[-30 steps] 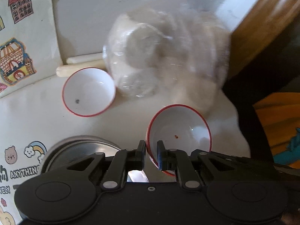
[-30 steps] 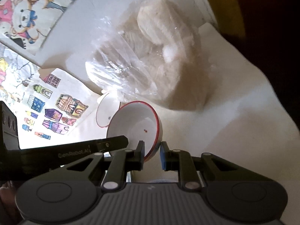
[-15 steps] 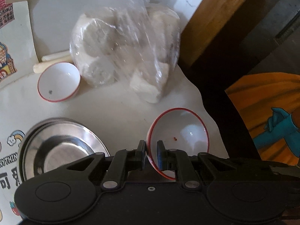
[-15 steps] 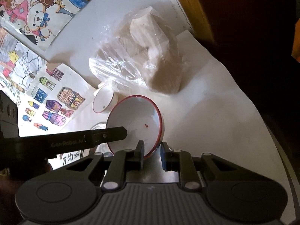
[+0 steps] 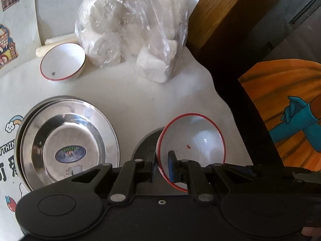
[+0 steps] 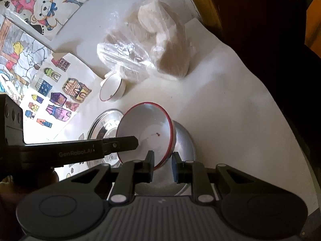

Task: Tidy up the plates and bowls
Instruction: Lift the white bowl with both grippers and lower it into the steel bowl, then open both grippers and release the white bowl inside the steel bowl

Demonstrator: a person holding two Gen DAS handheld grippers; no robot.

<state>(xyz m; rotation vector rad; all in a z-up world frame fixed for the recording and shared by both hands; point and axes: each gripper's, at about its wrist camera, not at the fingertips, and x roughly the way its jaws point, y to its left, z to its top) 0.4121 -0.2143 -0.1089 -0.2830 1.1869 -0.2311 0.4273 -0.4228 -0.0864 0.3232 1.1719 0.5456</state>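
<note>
A white bowl with a red rim (image 5: 196,140) hangs tilted above the white table. My left gripper (image 5: 162,158) is shut on its near rim, one pad inside and one outside. In the right wrist view the same bowl (image 6: 146,128) shows one of the left gripper's fingers (image 6: 120,143) across it. Its lower right rim runs into the narrow gap of my right gripper (image 6: 163,164), which is shut on it. A smaller red-rimmed bowl (image 5: 62,62) stands upright by the bag. Stacked steel plates (image 5: 66,140) lie at the left. Another steel dish (image 6: 186,140) lies under the held bowl.
A clear bag of white buns (image 5: 132,30) sits at the back, with pale sticks (image 5: 58,40) behind the small bowl. Sticker sheets (image 5: 12,40) cover the left side. The table's edge (image 5: 226,104) curves along the right beside a wooden post (image 5: 220,14) and a dark drop.
Both grippers have drawn back from the bag with the bowl held between them. The stacked steel plates and the steel dish under the bowl have come into view. Neither grip has changed.
</note>
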